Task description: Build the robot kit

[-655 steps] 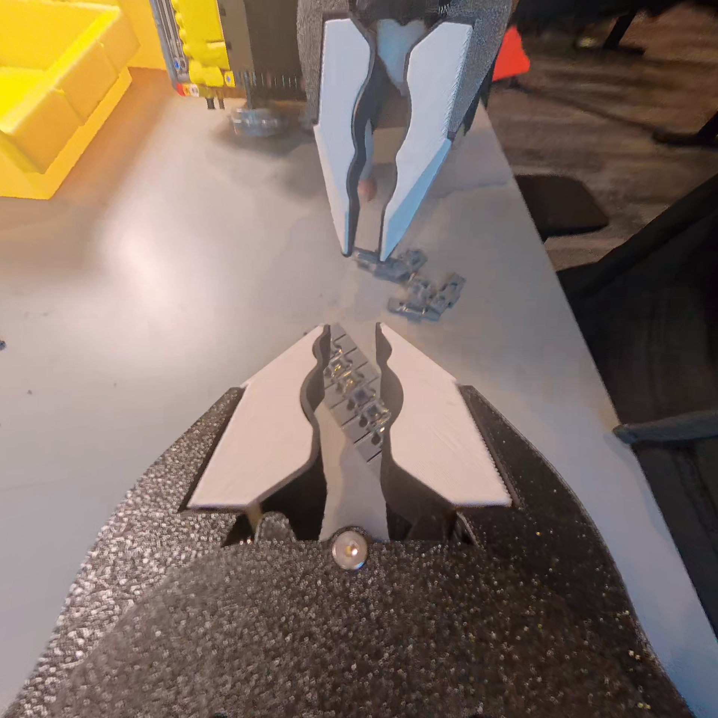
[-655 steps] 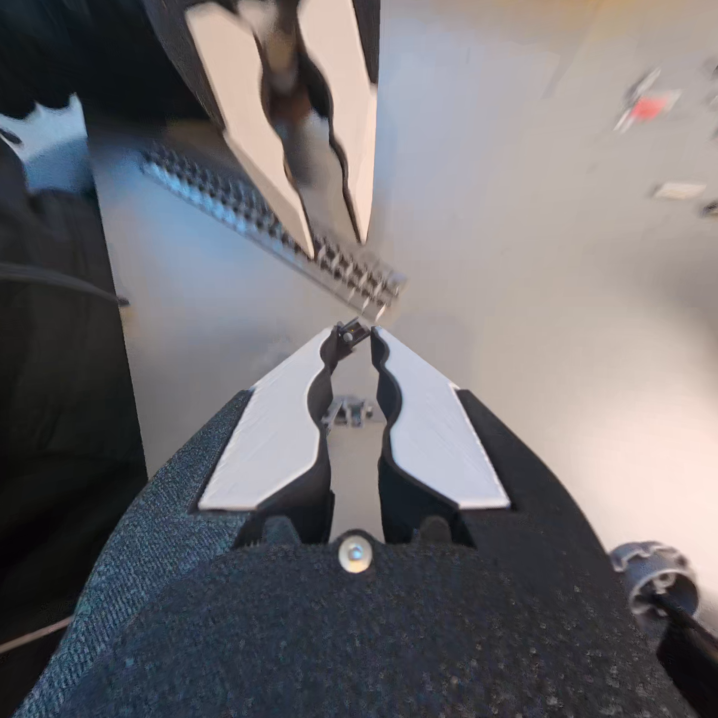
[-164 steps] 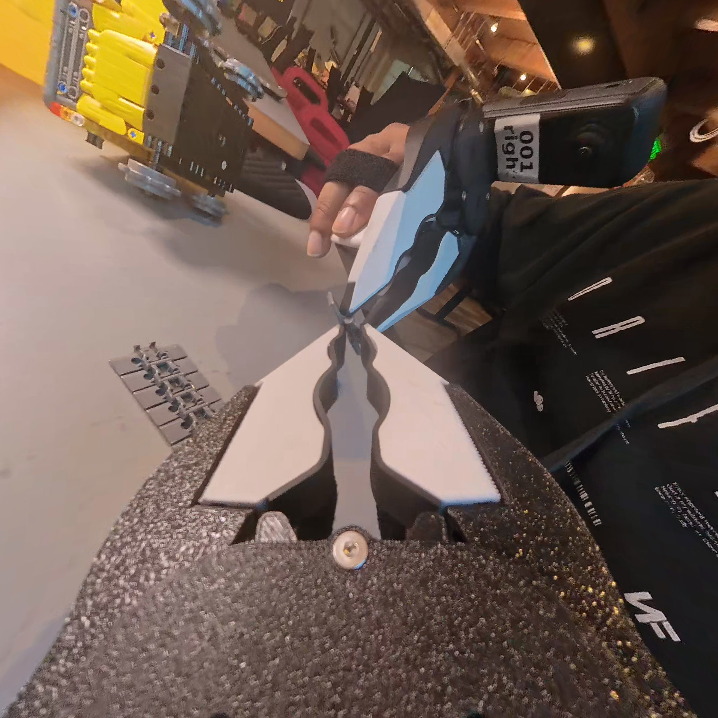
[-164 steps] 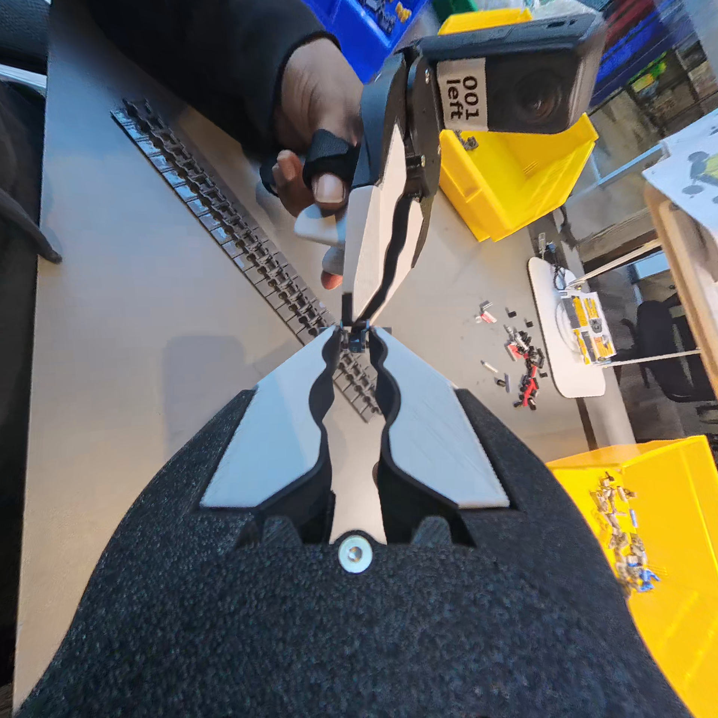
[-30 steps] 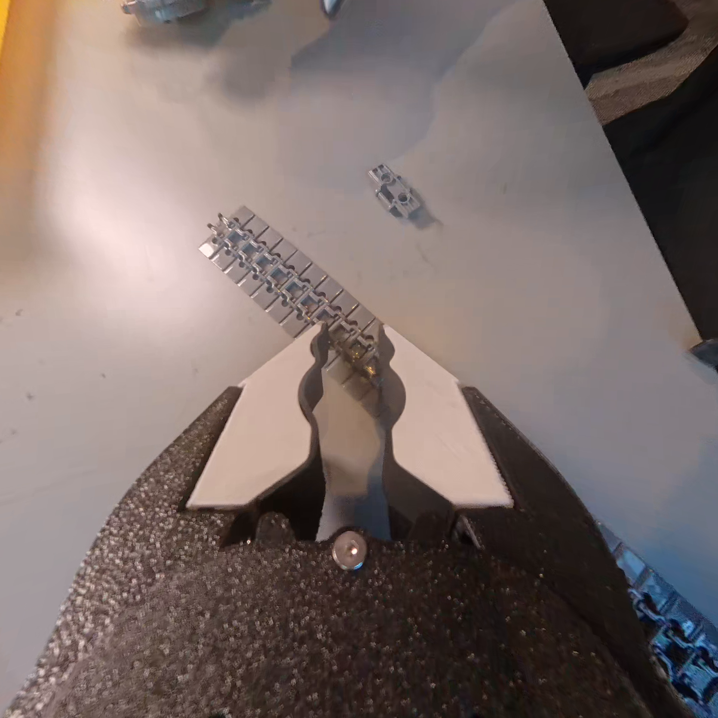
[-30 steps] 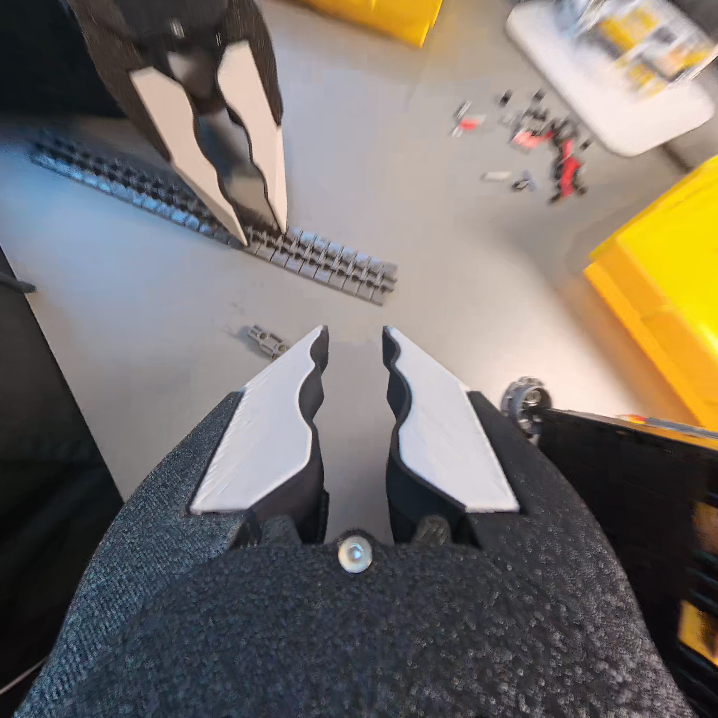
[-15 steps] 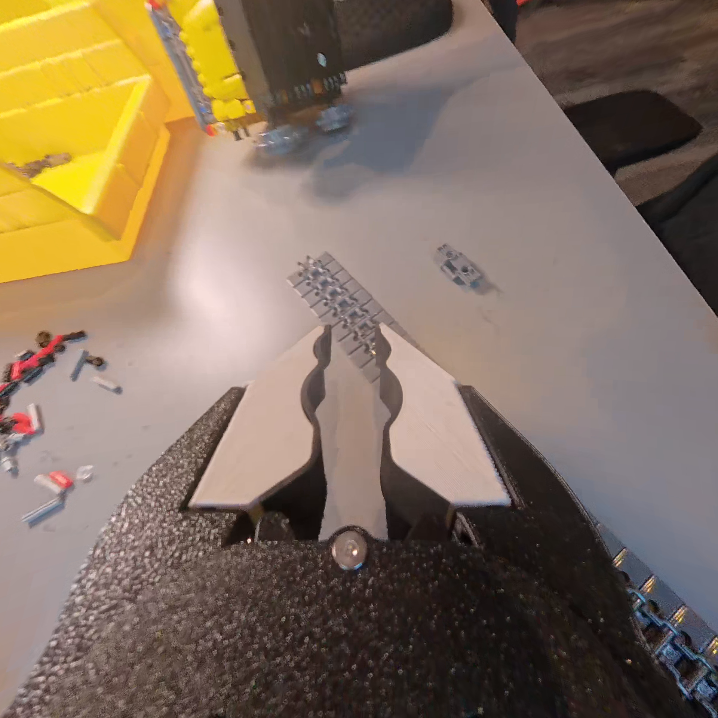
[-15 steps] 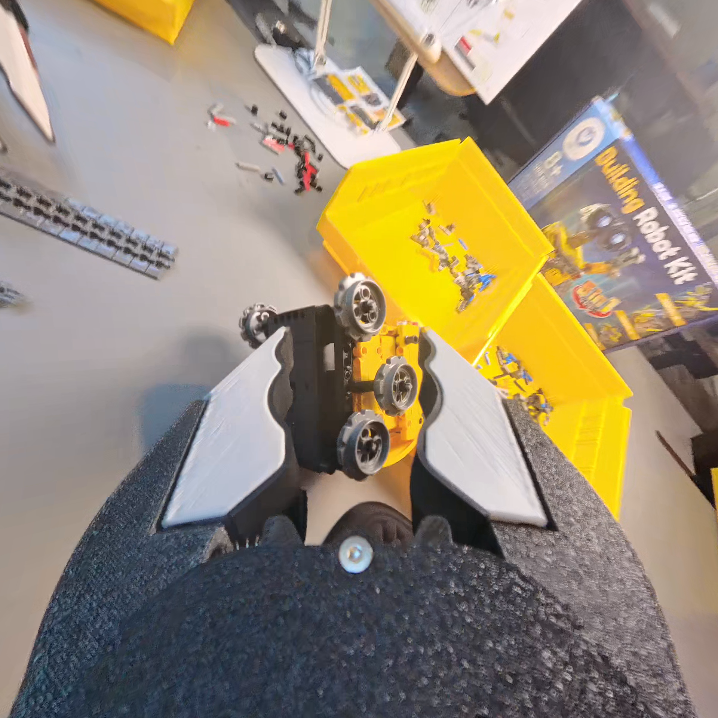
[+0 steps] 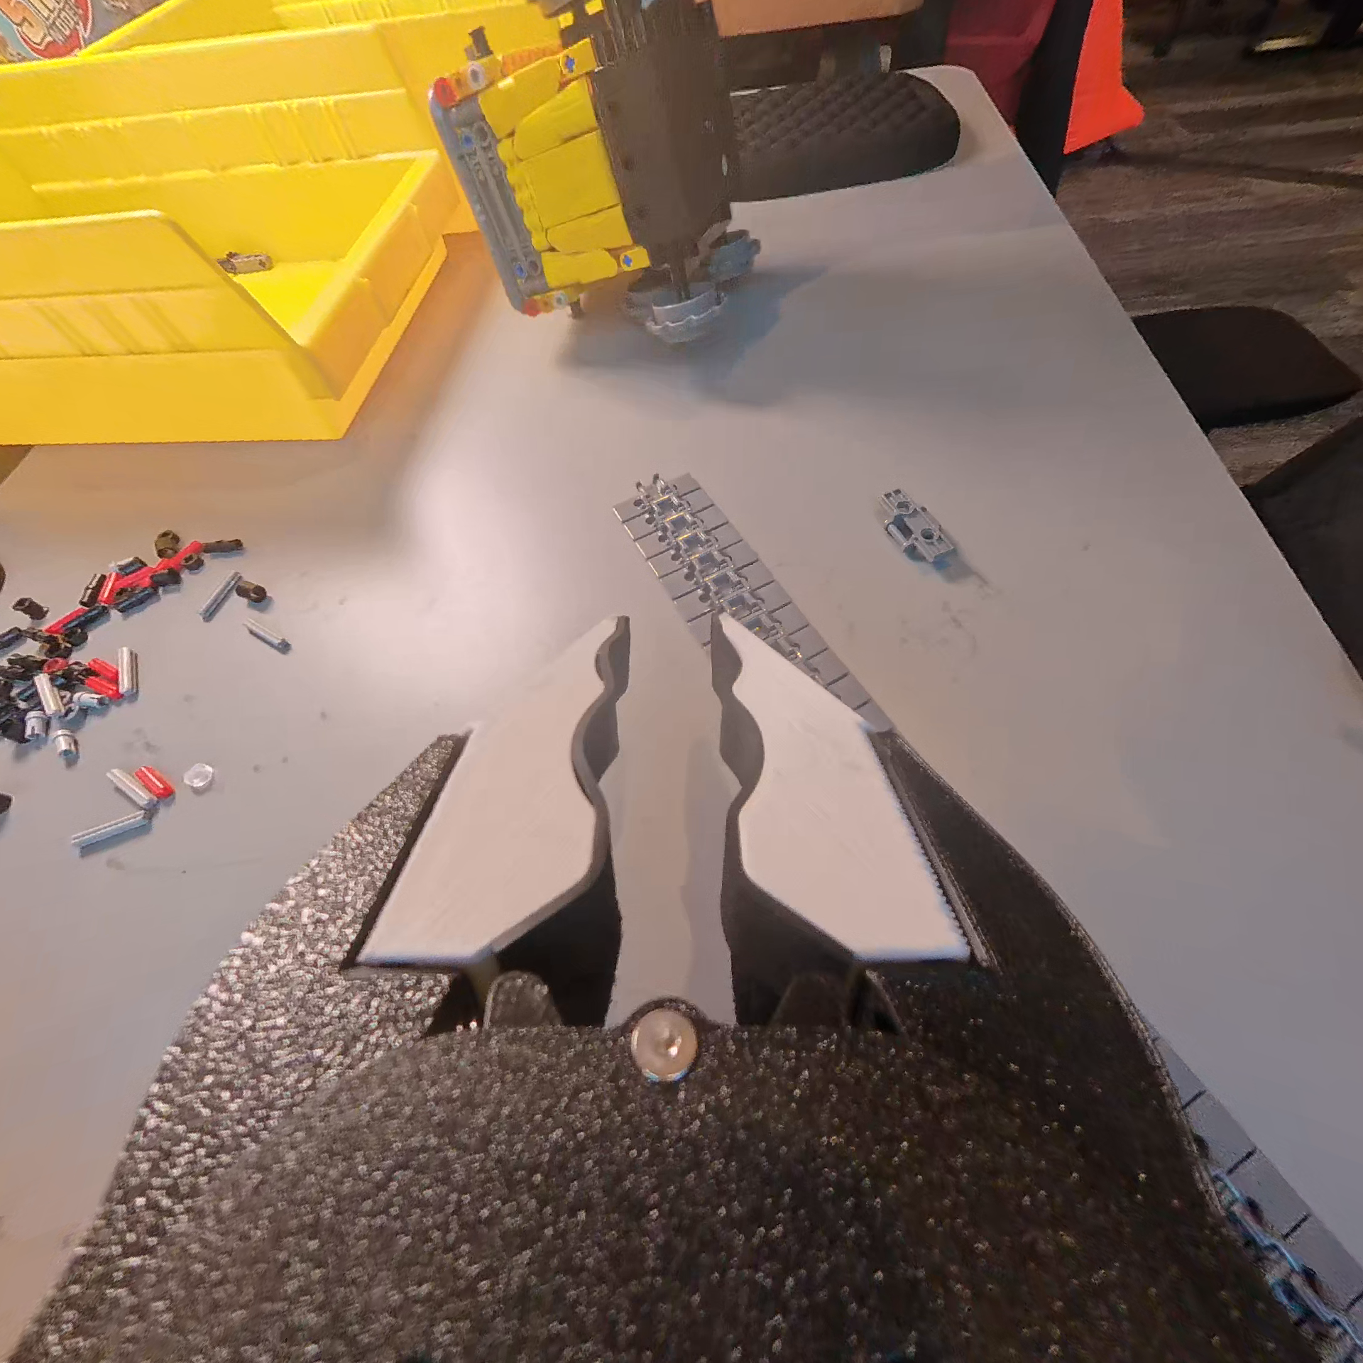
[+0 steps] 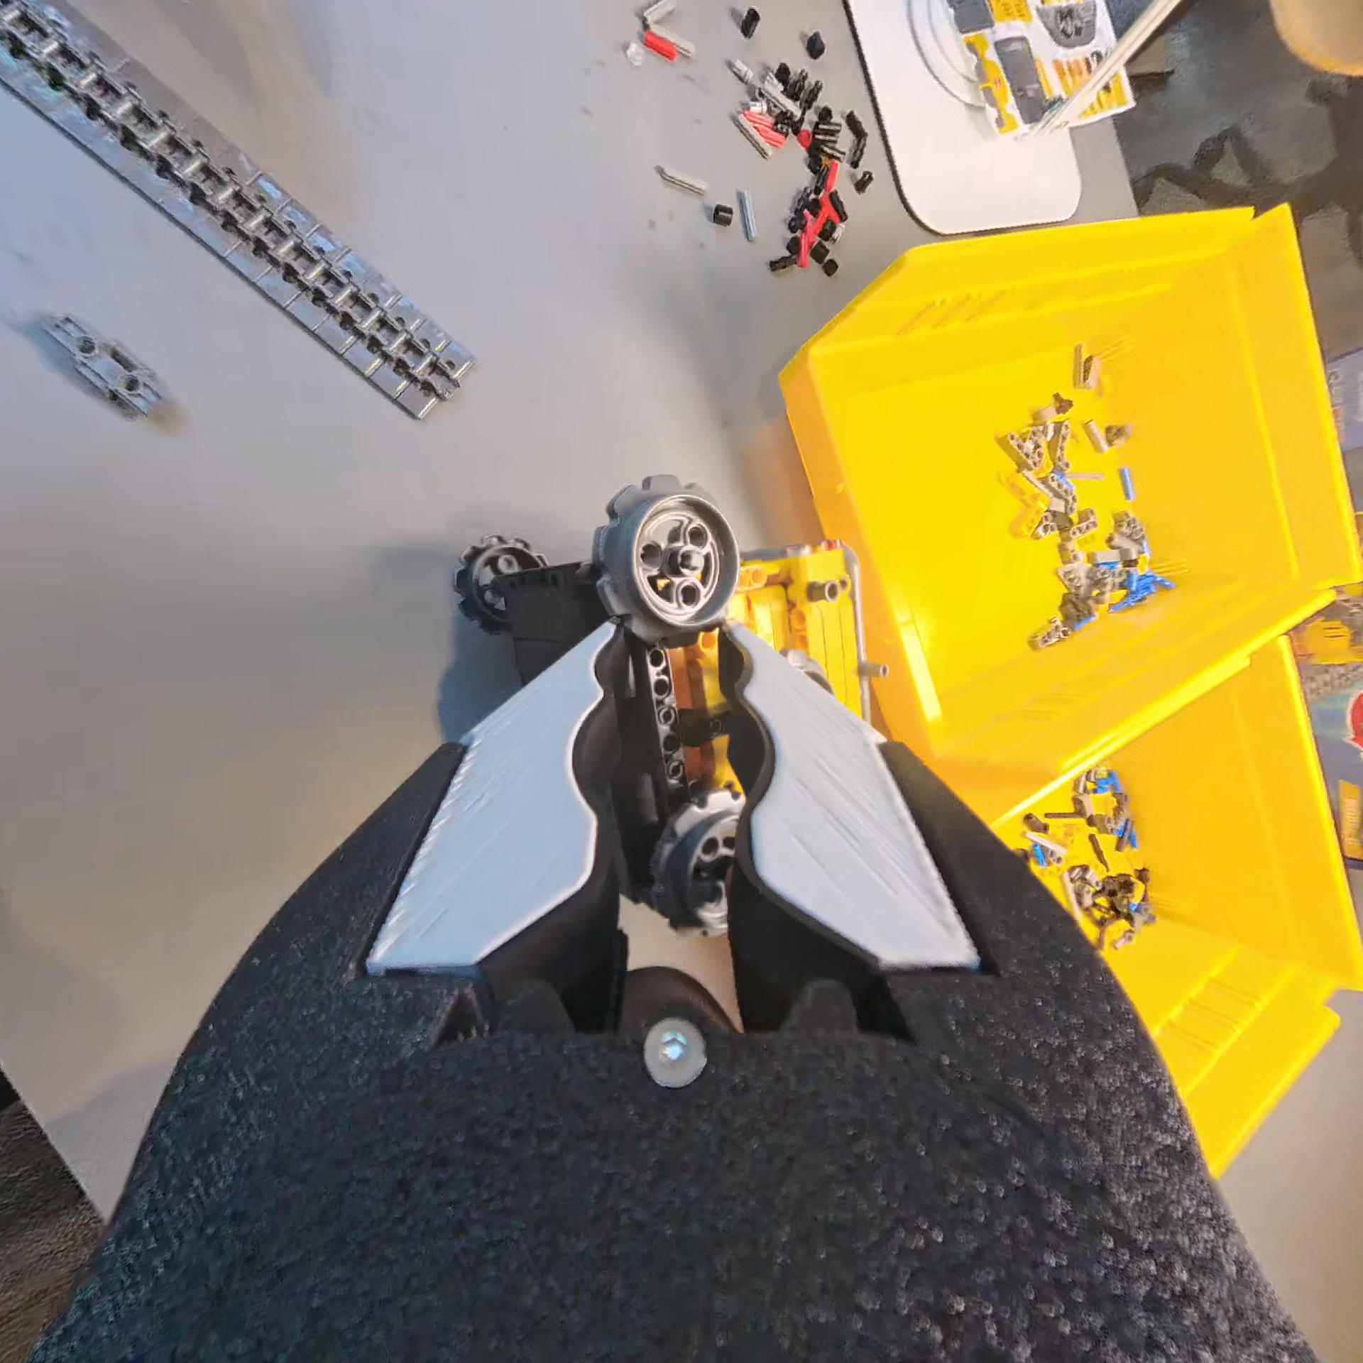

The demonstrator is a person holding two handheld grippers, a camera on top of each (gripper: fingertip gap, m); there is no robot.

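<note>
Right wrist view: right gripper point(image 10: 670, 634) apparently clamps model point(image 10: 667, 708); left gripper point(image 9: 670, 627) released, empty, over track point(image 9: 719, 583).

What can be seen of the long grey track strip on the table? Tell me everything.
The tread chain is a long, flat strip of many small grey plastic links hooked end to end, each with a smooth outer plate and a central row of clips. It lies straight and diagonal on the grey table, one end near the left gripper, whose open jaws hover over it. The strip runs on under that gripper's body. A single loose link lies apart beside it.
</note>
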